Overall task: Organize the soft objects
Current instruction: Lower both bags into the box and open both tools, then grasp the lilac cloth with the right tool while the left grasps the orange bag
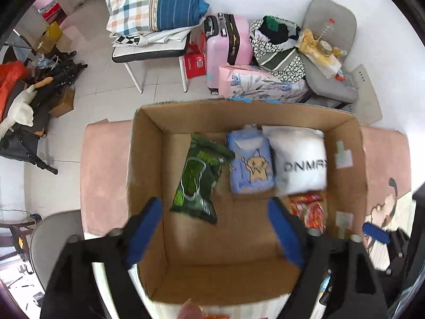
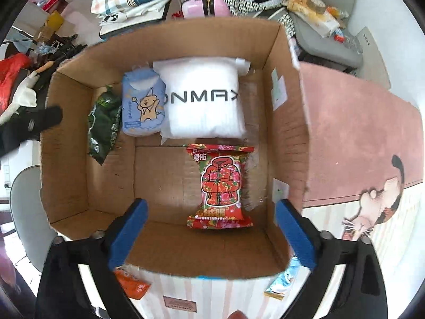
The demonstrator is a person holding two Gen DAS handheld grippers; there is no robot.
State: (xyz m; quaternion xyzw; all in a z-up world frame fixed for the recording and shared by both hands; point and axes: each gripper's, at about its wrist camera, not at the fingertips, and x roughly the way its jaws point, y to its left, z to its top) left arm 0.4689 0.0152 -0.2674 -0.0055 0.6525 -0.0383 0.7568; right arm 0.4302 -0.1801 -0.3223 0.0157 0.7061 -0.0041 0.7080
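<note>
Right gripper (image 2: pixel 209 234), low centre of the right view: jaws wide apart, holding nothing, poised over the box's near wall. Left gripper (image 1: pixel 215 231) likewise spread and empty above the box (image 1: pixel 148 146).

Just under the near wall, bottom of the right view, an orange packet (image 2: pixel 134 287) and a light-blue packet (image 2: pixel 283 283) lie outside on the table, apparently unsorted.

Inside: red pack (image 2: pixel 220 186) near right, green pack (image 2: pixel 105 122) at left, blue pack (image 2: pixel 142 106) touching the white pack (image 2: pixel 202 101) along the far wall.

Risks, as I judge them: the near wall blocks a straight reach to the outside packets; a finger could catch its rim and shove the box. Slippery wrappers may squirt from the pads.

Beyond, top of frame: chair, pink suitcase (image 1: pixel 228 47), clutter.
</note>
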